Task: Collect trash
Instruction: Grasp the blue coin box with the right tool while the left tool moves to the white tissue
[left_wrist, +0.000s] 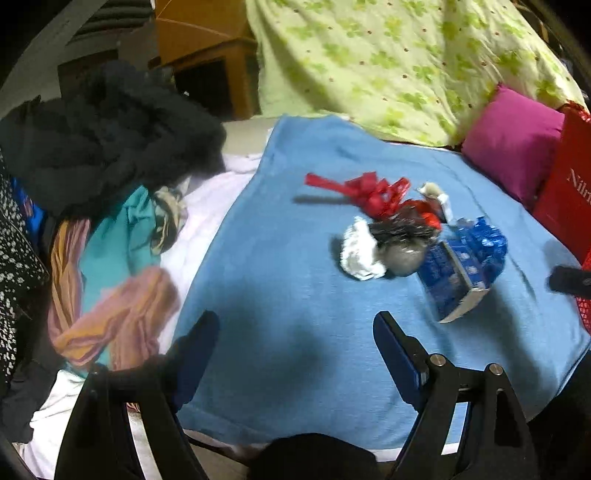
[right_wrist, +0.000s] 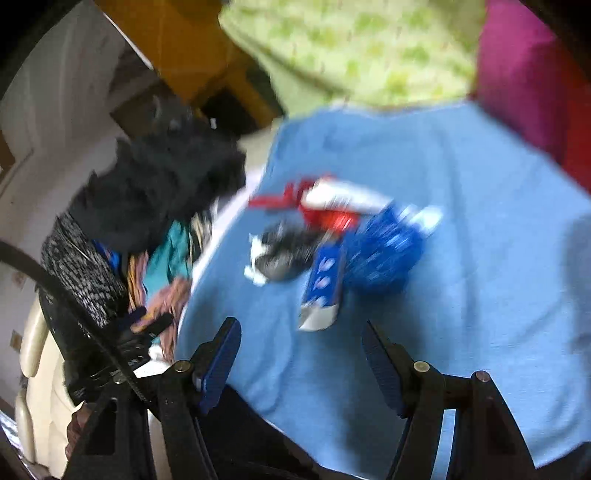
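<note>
A heap of trash lies on the blue blanket (left_wrist: 280, 258): a red ribbon (left_wrist: 373, 192), crumpled white paper (left_wrist: 356, 254), a dark shiny wrapper (left_wrist: 402, 243), a blue carton (left_wrist: 456, 284) and a blue crumpled wrapper (left_wrist: 484, 243). My left gripper (left_wrist: 295, 325) is open and empty, above the blanket short of the heap. In the blurred right wrist view the blue carton (right_wrist: 323, 288) and blue wrapper (right_wrist: 384, 247) lie just ahead of my right gripper (right_wrist: 301, 332), which is open and empty.
A pile of clothes (left_wrist: 110, 221) with a black fleece (left_wrist: 110, 129) lies left of the blanket. A green floral quilt (left_wrist: 399, 62), a magenta pillow (left_wrist: 513, 144) and a red paper bag (left_wrist: 565, 192) stand at the back and right. A wooden cabinet (left_wrist: 210, 59) is behind.
</note>
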